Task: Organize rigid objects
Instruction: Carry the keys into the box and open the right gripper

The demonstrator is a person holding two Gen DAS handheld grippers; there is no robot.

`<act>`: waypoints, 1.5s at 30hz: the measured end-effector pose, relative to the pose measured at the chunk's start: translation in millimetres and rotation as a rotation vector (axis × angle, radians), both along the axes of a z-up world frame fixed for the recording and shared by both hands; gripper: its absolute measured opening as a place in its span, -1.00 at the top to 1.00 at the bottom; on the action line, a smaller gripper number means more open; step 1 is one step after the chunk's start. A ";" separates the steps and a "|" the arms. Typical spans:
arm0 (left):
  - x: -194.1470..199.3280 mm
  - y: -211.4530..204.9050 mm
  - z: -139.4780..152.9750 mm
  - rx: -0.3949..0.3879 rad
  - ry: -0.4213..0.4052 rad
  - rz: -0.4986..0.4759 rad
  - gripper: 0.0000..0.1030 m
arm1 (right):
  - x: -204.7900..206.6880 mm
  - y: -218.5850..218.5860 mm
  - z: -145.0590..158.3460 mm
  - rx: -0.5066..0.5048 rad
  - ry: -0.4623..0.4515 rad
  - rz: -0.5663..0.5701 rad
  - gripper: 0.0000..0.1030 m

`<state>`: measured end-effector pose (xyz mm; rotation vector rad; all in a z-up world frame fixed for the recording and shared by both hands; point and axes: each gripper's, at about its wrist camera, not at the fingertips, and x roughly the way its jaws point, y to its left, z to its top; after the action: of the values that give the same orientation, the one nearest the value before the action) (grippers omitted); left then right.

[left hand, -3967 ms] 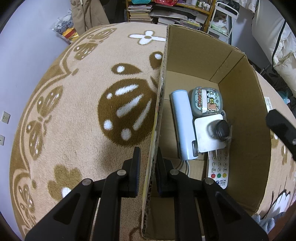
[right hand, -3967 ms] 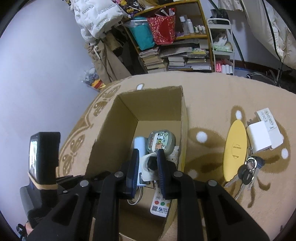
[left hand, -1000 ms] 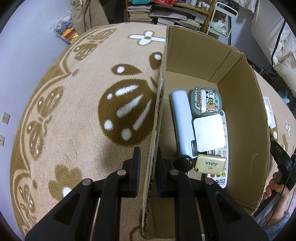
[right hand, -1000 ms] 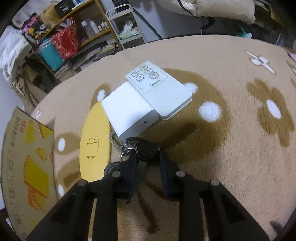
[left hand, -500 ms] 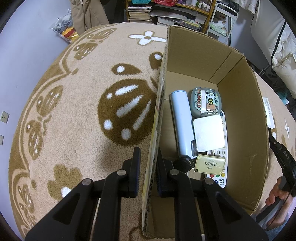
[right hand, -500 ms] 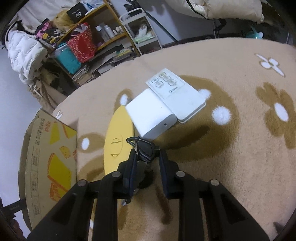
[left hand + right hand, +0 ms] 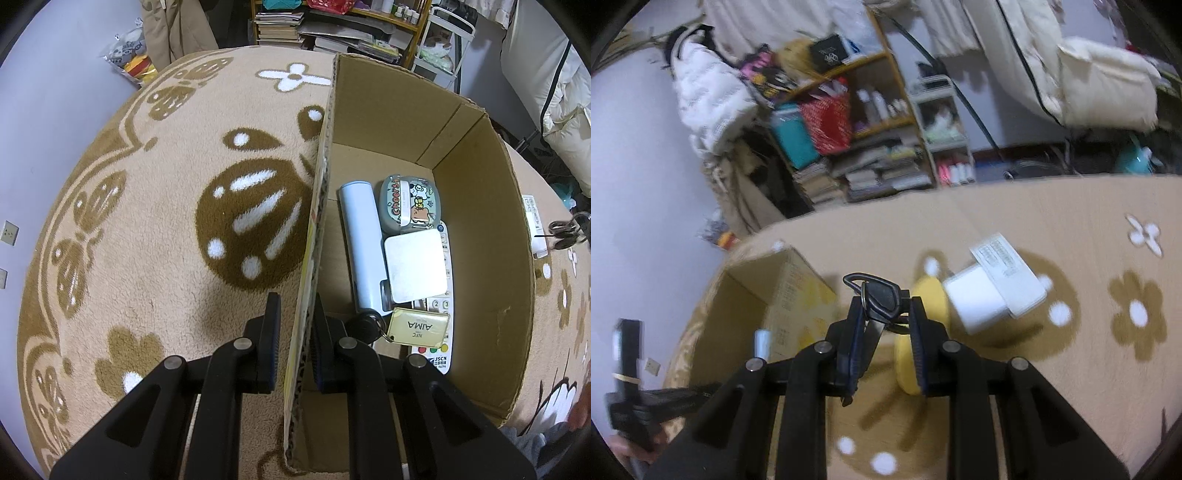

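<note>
Keys (image 7: 881,297) now clear of the rug, clenched in right gripper (image 7: 882,332) and carried toward cardboard box (image 7: 480,229), whose near wall stays clamped by left gripper (image 7: 295,332); yellow case (image 7: 923,295), white adapter (image 7: 975,299), remote (image 7: 1008,273) left outside.

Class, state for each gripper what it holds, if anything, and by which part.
The left gripper clamps the cardboard box by its side wall's top edge. The right gripper holds the key bunch by a black key head, off the carpet.

Each black tool (image 7: 293,334) has 2 blue-padded fingers (image 7: 855,347) and silver screws.
</note>
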<state>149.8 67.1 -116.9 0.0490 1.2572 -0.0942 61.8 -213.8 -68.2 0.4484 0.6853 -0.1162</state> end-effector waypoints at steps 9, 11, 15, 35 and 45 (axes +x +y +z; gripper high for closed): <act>-0.2 0.4 0.6 0.000 -0.002 -0.001 0.72 | 10.5 51.3 48.0 -0.017 -0.103 0.137 0.51; -0.1 0.4 0.6 0.000 -0.002 -0.001 0.72 | 12.9 62.9 53.2 -0.022 -0.115 0.167 0.51; -0.2 0.4 0.5 0.000 -0.002 -0.001 0.72 | 22.4 87.0 57.9 -0.016 -0.123 0.238 0.51; -0.2 0.9 0.9 -0.005 -0.002 0.001 0.72 | 42.4 117.8 -30.8 0.086 0.107 0.318 0.50; 0.4 0.9 1.2 -0.008 -0.001 0.001 0.72 | 42.9 116.0 -39.0 0.107 0.128 0.308 0.50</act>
<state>150.1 68.0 -115.7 0.0417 1.2557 -0.0986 104.7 -97.8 -107.2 0.4352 0.8817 0.1846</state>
